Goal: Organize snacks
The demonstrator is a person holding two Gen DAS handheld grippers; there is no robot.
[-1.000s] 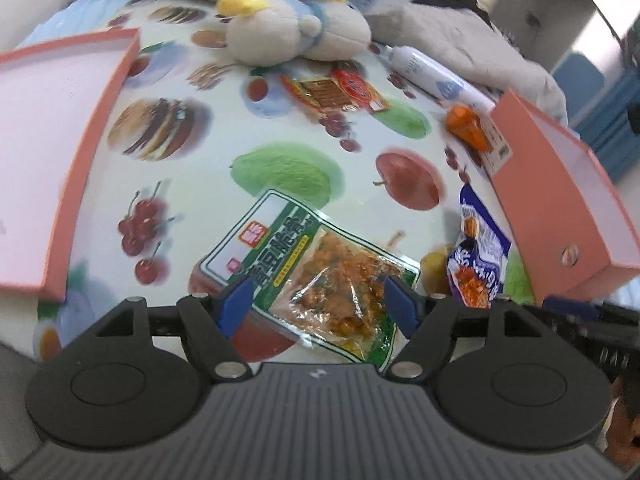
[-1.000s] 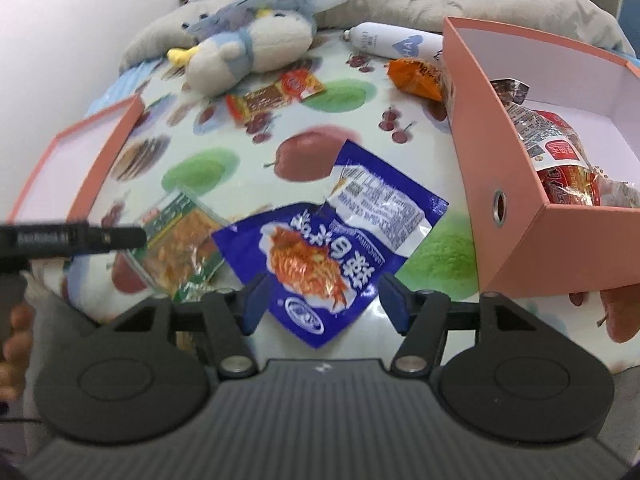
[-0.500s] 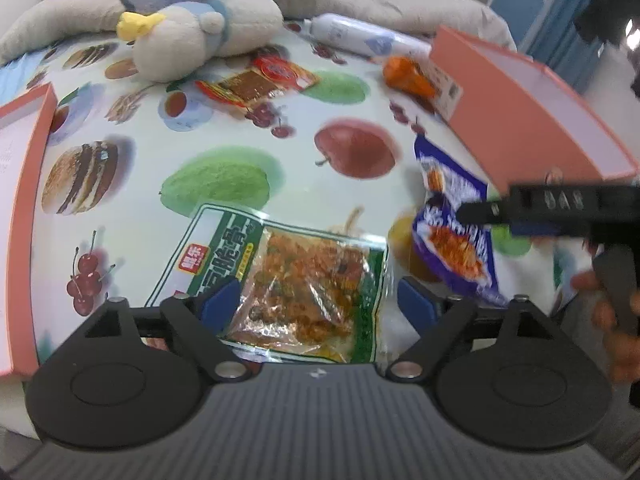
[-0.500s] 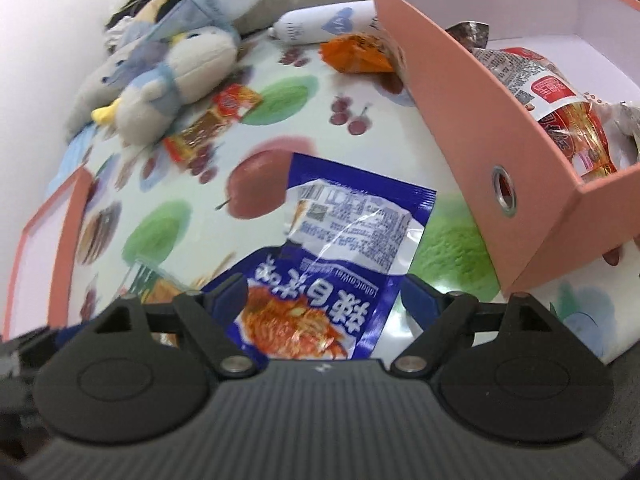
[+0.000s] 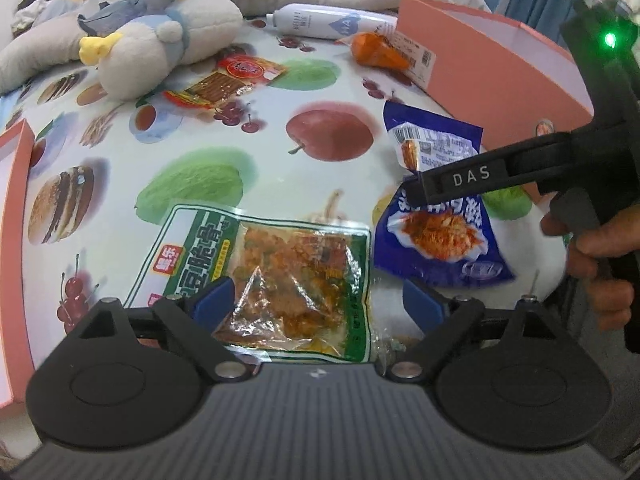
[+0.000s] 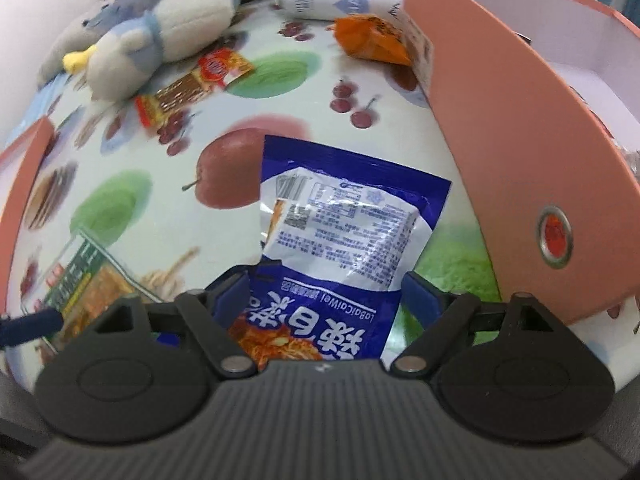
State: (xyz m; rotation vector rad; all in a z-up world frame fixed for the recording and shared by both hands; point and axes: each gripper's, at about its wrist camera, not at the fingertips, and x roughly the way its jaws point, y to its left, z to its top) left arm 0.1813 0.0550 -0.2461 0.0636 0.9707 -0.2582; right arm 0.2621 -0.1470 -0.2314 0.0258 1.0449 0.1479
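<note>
A green snack packet [image 5: 276, 276] lies flat on the fruit-print tablecloth, its near end between the open fingers of my left gripper [image 5: 320, 306]; it also shows in the right wrist view [image 6: 80, 284]. A blue snack packet [image 6: 336, 240] lies beside it, its near end between the open fingers of my right gripper [image 6: 324, 300]. In the left wrist view the right gripper's finger [image 5: 460, 180] sits over the blue packet [image 5: 440, 232]. A pink box [image 6: 532, 152] stands right of the blue packet.
A red-orange snack strip [image 5: 224, 84], an orange packet [image 5: 380, 50], a white tube [image 5: 328, 20] and a plush bird [image 5: 160, 48] lie at the back. A pink lid [image 5: 12, 208] lies at the left. Grey cloth is bunched along the far edge.
Both grippers have come lower and closer to their packets. The right gripper has slid forward over the blue packet's near end and now shows large in the left wrist view.
</note>
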